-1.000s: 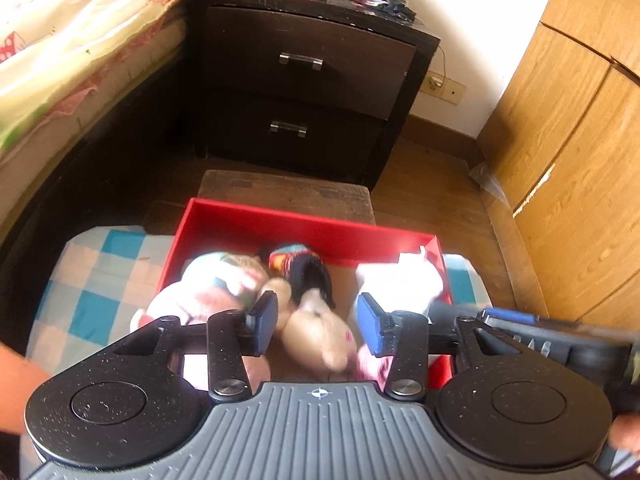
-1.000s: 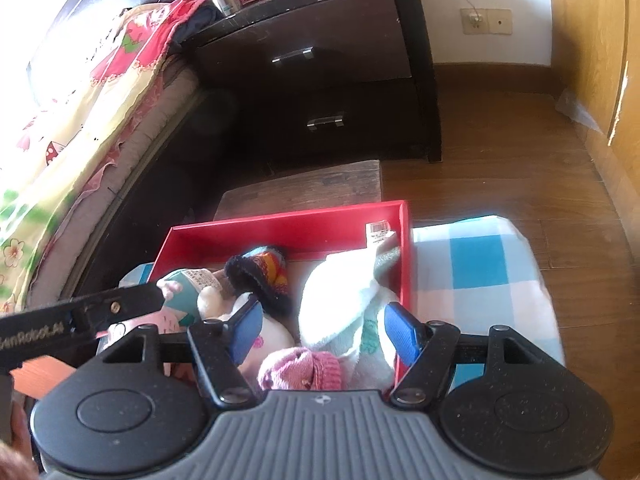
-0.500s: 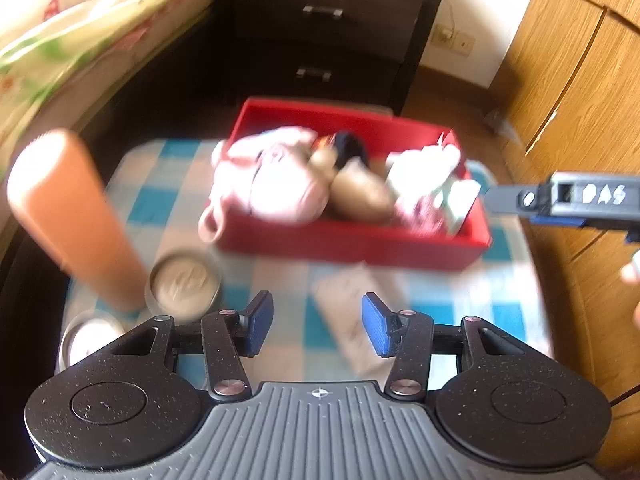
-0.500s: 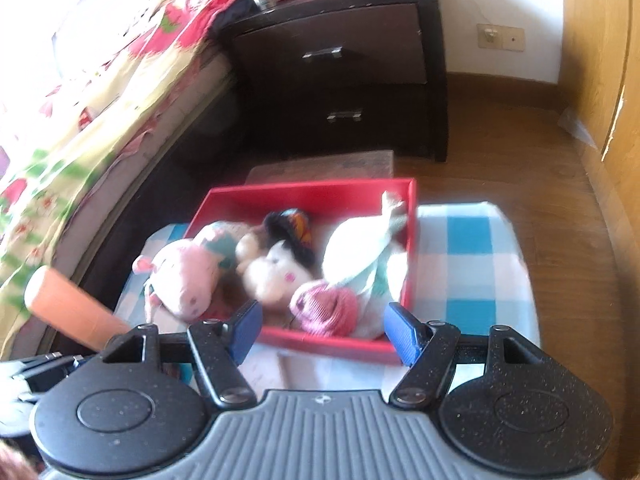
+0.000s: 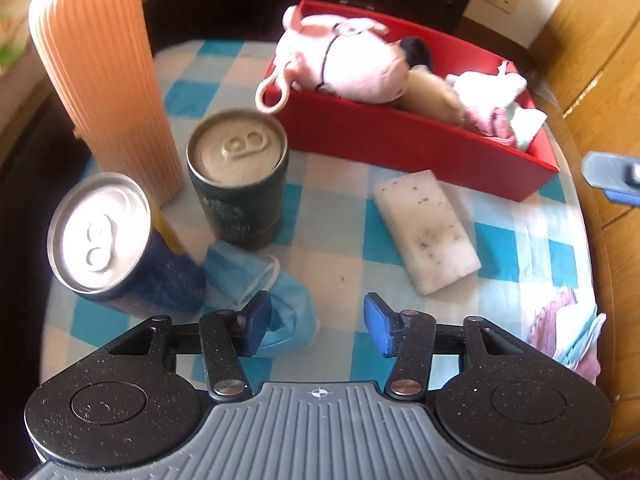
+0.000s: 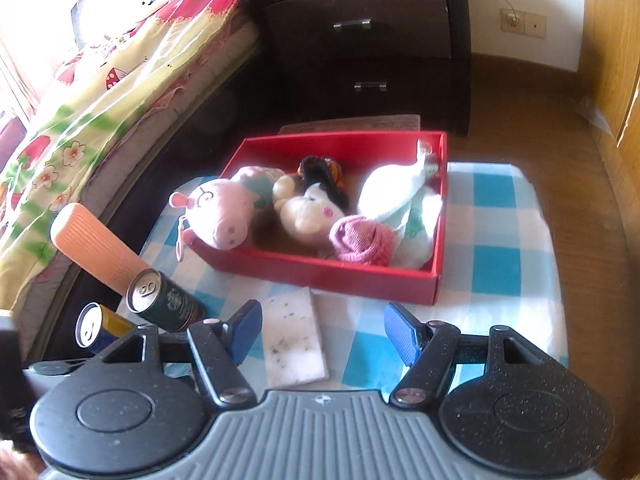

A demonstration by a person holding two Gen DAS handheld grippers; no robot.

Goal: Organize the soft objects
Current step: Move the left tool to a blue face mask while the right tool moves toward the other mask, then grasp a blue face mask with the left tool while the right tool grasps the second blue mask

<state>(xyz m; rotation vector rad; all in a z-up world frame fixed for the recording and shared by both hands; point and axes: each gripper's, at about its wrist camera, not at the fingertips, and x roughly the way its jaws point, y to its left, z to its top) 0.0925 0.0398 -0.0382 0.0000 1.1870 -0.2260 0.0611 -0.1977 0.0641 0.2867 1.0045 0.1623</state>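
Toys and socks already fill the red box (image 5: 400, 136); sponge (image 5: 426, 230) and face mask (image 5: 276, 300) remain outside it. Left gripper (image 5: 318, 326) fingers opening, empty; right gripper (image 6: 324, 330) fingers apart, empty.

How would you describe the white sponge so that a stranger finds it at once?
Find the red box of plush toys on the checked cloth. Just in front of it lies the white sponge, flat, rectangular and speckled dark, unlike the upright cans and crumpled blue mask.
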